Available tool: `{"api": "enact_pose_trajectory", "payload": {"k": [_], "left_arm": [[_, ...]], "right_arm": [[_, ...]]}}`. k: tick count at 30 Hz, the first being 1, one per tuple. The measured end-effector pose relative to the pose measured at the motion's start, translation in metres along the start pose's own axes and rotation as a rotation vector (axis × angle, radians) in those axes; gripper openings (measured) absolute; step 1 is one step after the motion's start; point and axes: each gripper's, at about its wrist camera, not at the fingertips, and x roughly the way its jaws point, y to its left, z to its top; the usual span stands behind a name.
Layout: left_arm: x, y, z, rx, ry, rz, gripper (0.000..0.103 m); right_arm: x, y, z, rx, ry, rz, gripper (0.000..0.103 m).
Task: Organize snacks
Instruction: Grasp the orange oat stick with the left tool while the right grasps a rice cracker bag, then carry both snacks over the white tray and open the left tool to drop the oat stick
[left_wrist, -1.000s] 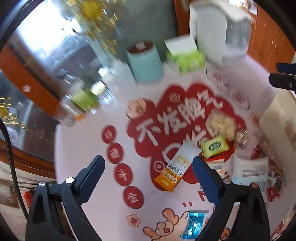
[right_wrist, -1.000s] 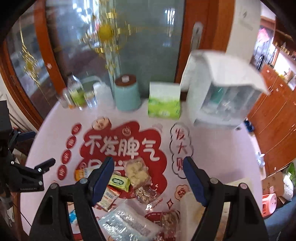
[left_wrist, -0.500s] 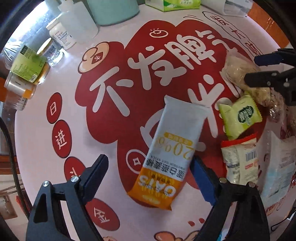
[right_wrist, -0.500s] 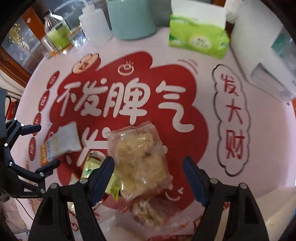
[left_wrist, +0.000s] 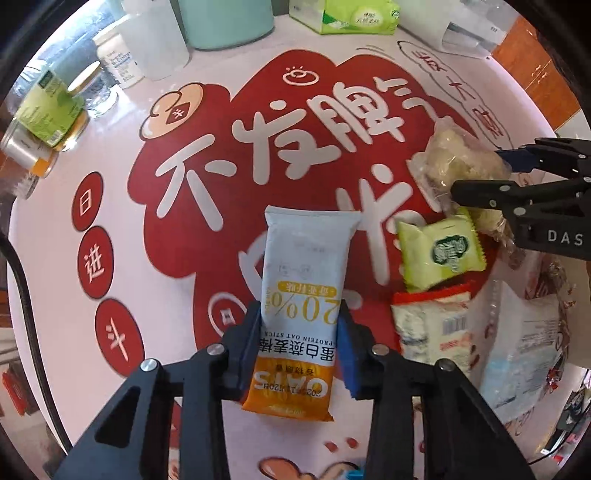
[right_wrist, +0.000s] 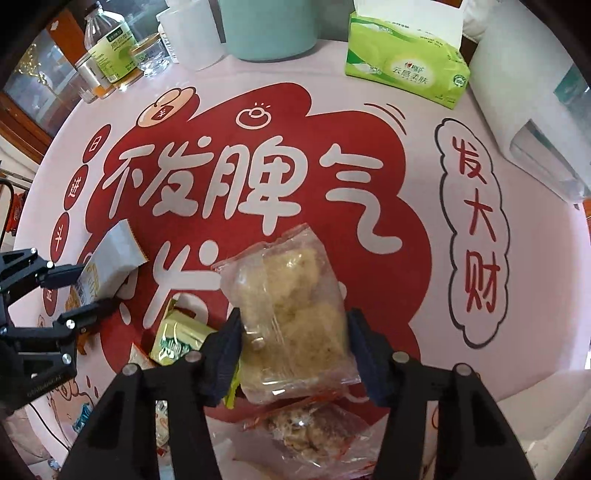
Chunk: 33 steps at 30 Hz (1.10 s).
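I see the oat stick packet (left_wrist: 303, 295) lying on the table mat (left_wrist: 184, 258), left of the square snack pouch (left_wrist: 439, 251); the tissue box (right_wrist: 402, 70) stands behind, right of the canister (right_wrist: 269, 33)

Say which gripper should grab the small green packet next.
Neither is free: the left gripper is closing on the oat bar, the right gripper on the clear bag. The green packet lies nearer the right.

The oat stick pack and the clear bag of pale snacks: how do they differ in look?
The oat stick pack is opaque, white and orange, printed; the clear bag shows pale lumpy pieces. The pack is long and narrow; the bag is wider and puffier. Both lie on the table between closing jaws, left gripper and right gripper.
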Motion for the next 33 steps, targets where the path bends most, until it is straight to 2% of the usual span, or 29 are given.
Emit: {"api": "enact_pose_trajectory", "payload": {"k": [6, 15, 19, 23, 28, 33], "left_arm": [[-0.051, -0.014, -0.019, -0.037, -0.080, -0.028, 0.035], [-0.168, -0.035, -0.060, -0.043, -0.249, -0.060, 0.035], [-0.212, -0.058, -0.088, -0.026, -0.326, -0.080, 0.036], [-0.239, -0.090, -0.120, 0.012, -0.405, -0.074, 0.036], [-0.262, -0.133, -0.154, 0.057, -0.473, -0.131, 0.036], [-0.277, -0.170, -0.168, 0.081, -0.511, -0.227, 0.036]], "right_arm": [[-0.041, 0.002, -0.019, 0.021, -0.066, 0.011, 0.054], [-0.146, 0.015, -0.080, 0.063, -0.234, 0.083, 0.054], [-0.190, 0.023, -0.129, 0.083, -0.302, 0.114, 0.054], [-0.230, 0.027, -0.189, 0.136, -0.375, 0.126, 0.054], [-0.260, 0.022, -0.253, 0.234, -0.423, 0.117, 0.054], [-0.288, 0.007, -0.302, 0.307, -0.476, 0.059, 0.054]]}}
